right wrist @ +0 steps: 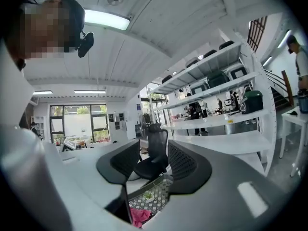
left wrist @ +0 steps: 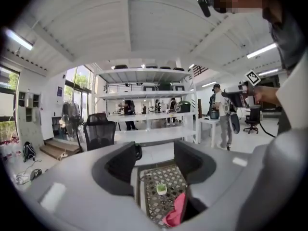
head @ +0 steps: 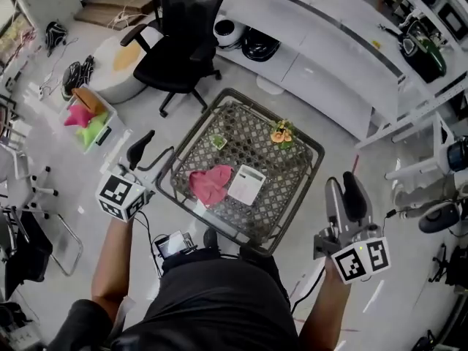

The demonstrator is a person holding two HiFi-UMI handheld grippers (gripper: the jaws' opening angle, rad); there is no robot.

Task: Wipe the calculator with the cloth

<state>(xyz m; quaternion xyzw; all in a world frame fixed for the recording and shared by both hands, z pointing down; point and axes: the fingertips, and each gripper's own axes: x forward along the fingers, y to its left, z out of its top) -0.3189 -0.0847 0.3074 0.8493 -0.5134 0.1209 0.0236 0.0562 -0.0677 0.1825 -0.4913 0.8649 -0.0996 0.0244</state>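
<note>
A white calculator [head: 246, 183] lies on the lattice-topped table [head: 292, 189], with a crumpled pink cloth [head: 210, 183] touching its left side. My left gripper [head: 150, 151] hangs off the table's left edge, raised and apart from both; its jaws stand open with nothing between them. My right gripper [head: 345, 196] is lifted off the table's right side, jaws open and empty. In the left gripper view the gripper [left wrist: 155, 163] looks over the table, with the cloth [left wrist: 175, 211] low in view. The right gripper view shows its gripper [right wrist: 147, 163] above the cloth [right wrist: 139, 217].
A small potted plant [head: 218, 141] and a yellow-orange flower ornament [head: 281, 132] stand on the table's far half. A black office chair [head: 179, 53] stands behind the table, with a long white counter [head: 329, 50] beyond. A bin with pink and green items [head: 86, 119] sits on the floor at left.
</note>
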